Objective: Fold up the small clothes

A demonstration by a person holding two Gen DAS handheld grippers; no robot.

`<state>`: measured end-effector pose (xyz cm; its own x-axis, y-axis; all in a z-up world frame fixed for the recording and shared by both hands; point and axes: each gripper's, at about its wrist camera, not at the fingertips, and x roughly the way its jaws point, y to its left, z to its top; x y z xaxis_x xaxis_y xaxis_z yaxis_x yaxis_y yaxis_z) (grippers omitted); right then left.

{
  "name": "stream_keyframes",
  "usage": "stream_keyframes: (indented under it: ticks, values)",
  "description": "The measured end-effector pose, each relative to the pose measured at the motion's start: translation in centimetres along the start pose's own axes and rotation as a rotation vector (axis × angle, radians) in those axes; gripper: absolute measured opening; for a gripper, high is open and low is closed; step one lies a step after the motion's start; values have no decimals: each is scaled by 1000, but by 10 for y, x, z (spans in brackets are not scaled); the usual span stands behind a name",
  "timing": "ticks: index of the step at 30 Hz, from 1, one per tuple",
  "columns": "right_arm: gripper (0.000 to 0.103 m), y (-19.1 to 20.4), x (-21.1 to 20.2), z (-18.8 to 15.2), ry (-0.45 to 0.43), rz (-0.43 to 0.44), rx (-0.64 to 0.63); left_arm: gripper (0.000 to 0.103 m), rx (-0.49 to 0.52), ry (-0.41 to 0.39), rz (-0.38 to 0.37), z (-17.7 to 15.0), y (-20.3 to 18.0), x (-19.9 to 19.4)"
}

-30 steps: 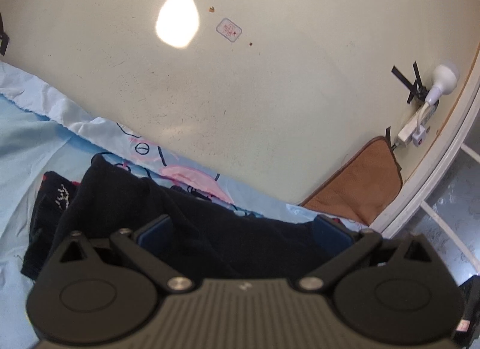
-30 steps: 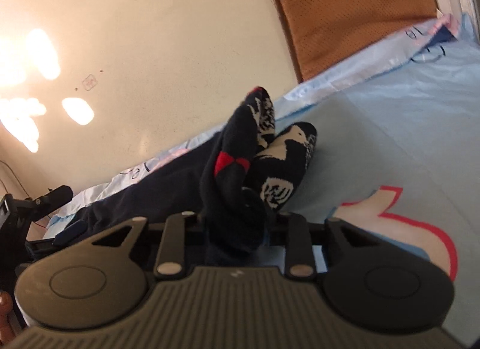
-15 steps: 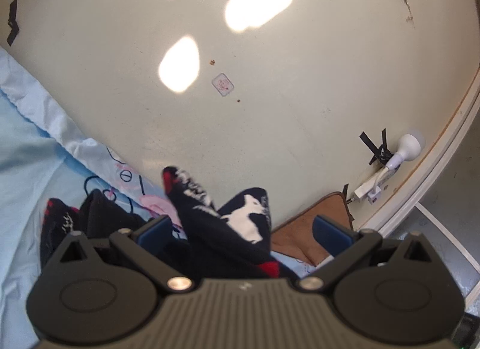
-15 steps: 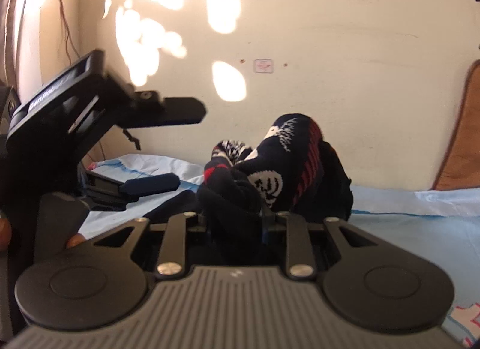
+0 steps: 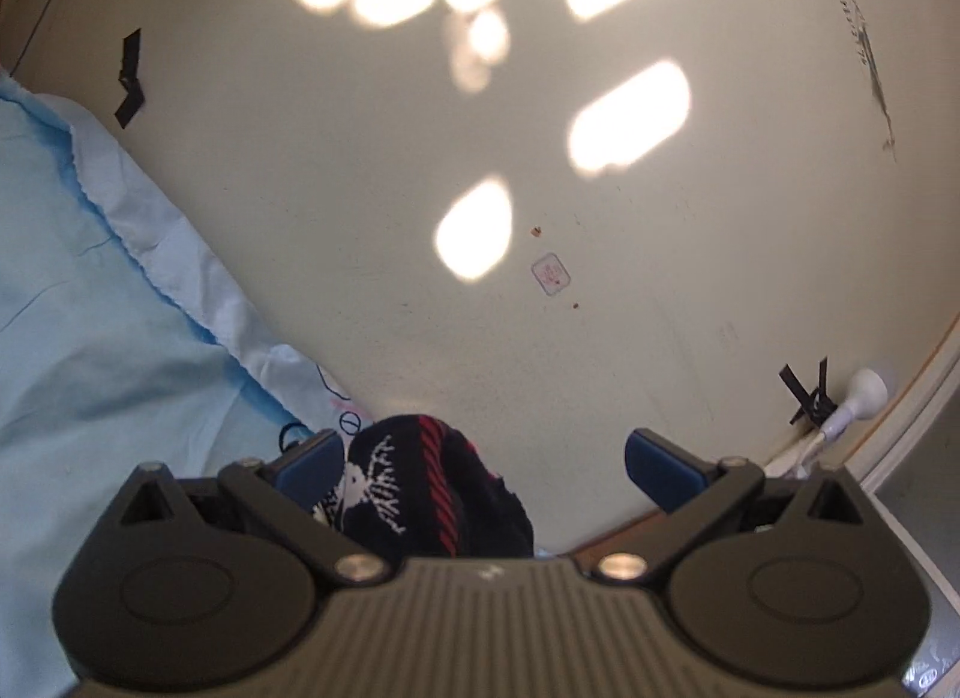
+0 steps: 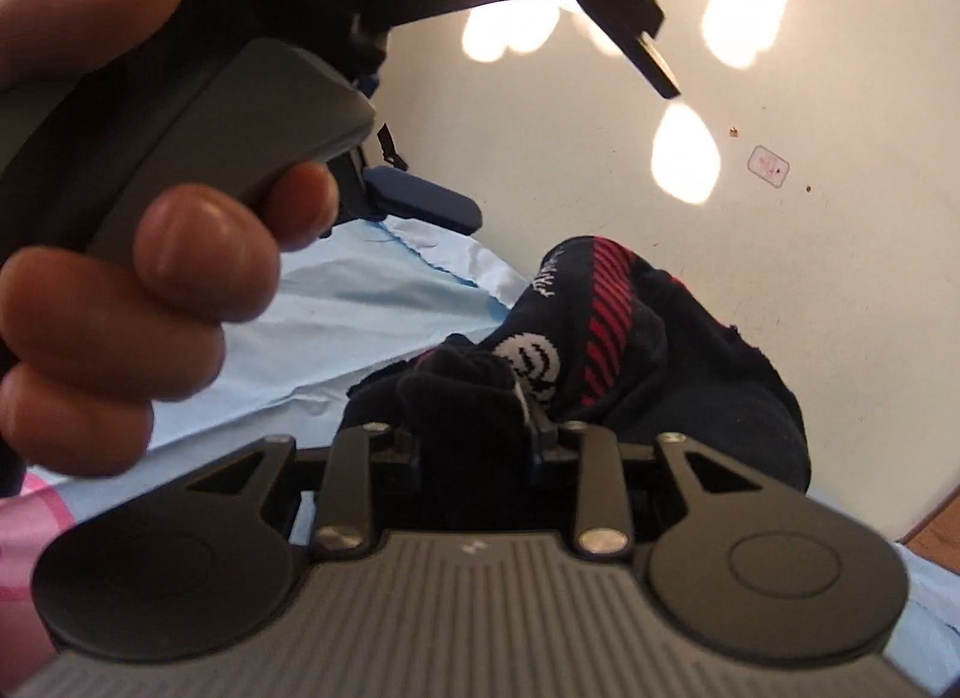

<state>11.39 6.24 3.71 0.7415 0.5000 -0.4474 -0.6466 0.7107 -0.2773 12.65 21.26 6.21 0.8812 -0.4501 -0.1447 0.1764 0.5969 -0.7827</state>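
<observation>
A dark navy sock with white and red patterns (image 6: 576, 338) is bunched up above the light blue sheet (image 6: 360, 302). My right gripper (image 6: 474, 446) is shut on the sock's dark end. In the left wrist view the same sock (image 5: 420, 494) sits between the blue fingertips (image 5: 312, 458), nearer the left one. My left gripper (image 5: 486, 458) is open and its pads do not pinch the sock. The left gripper's handle and the hand holding it (image 6: 138, 278) fill the left of the right wrist view.
A cream wall (image 5: 480, 218) with sun patches stands close behind the bed. A white plug and black tape (image 5: 840, 404) are on the wall at right. A brown mat edge (image 6: 936, 524) shows at lower right.
The right gripper has lifted the sock and swung it left toward the left gripper. The left gripper has tilted up toward the wall, and the sock now lies between its open fingers.
</observation>
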Motion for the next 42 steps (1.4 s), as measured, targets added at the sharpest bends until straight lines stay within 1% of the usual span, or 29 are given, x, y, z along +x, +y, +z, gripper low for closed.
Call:
stream_keyframes:
  ticks: [1, 2, 4, 5, 6, 7, 9, 11, 12, 14, 15, 16, 17, 18, 19, 20, 21, 23, 24, 25, 28, 32, 36, 37, 39, 42]
  values:
    - [41, -4, -2, 0, -4, 15, 13, 103, 14, 18, -13, -3, -2, 3]
    - [44, -10, -5, 0, -10, 36, 25, 103, 16, 35, -27, -5, -3, 6]
    - [53, -14, -12, -1, -30, 55, -1, 103, 22, 60, -60, -8, -5, 9]
    - [55, -17, -15, -1, -37, 69, -10, 103, 32, 66, -58, -10, -6, 10]
    - [59, -20, -22, -3, -40, 87, -12, 103, 38, 64, -52, -11, -7, 11]
    - [65, -23, -30, -5, -42, 106, -6, 103, 39, 62, -51, -11, -8, 11]
    - [70, -31, -49, -10, -61, 136, 31, 103, 37, 56, -59, -11, -8, 8]
    - [70, -39, -71, -16, -82, 149, 78, 103, 46, 45, -63, -11, -13, 6]
    - [69, -45, -84, -20, -98, 145, 113, 103, 53, 38, -69, -12, -16, 4]
    - [67, -64, -99, -23, -129, 121, 198, 103, 84, 21, -112, -13, -27, -3]
    - [60, -81, -98, -24, -141, 95, 257, 103, 103, 18, -138, -15, -34, -5]
    - [49, -92, -100, -24, -144, 73, 301, 103, 124, 21, -165, -17, -40, -6]
    - [43, -103, -100, -25, -138, 51, 345, 103, 147, 32, -191, -21, -46, -6]
    - [32, -108, -100, -26, -121, 27, 393, 103, 166, 45, -207, -25, -50, -4]
    - [24, -116, -95, -26, -99, 12, 429, 103, 194, 70, -210, -31, -55, 0]
    - [21, -123, -88, -26, -71, 5, 467, 103, 220, 92, -193, -35, -58, 5]
    - [20, -127, -81, -27, -52, 12, 498, 103, 246, 111, -160, -40, -60, 10]
    - [20, -129, -65, -35, -4, 55, 553, 103, 311, 148, -36, -49, -62, 23]
    - [20, -126, -60, -39, 19, 71, 568, 103, 344, 167, 44, -53, -61, 29]
    - [21, -121, -56, -48, 31, 78, 574, 103, 371, 182, 102, -56, -60, 35]
    - [22, -118, -50, -56, 21, 92, 628, 103, 458, 193, 237, -65, -57, 46]
    - [21, -121, -52, -58, 12, 103, 652, 103, 591, 196, 321, -84, -61, 56]
    - [22, -117, -58, -61, -17, 89, 639, 103, 719, 188, 391, -102, -68, 63]
    - [22, -115, -59, -63, -29, 84, 639, 103, 736, 185, 401, -104, -70, 64]
    - [22, -114, -61, -69, -65, 78, 645, 103, 740, 184, 404, -105, -70, 66]
    - [22, -117, -62, -71, -80, 88, 671, 103, 736, 183, 403, -104, -70, 64]
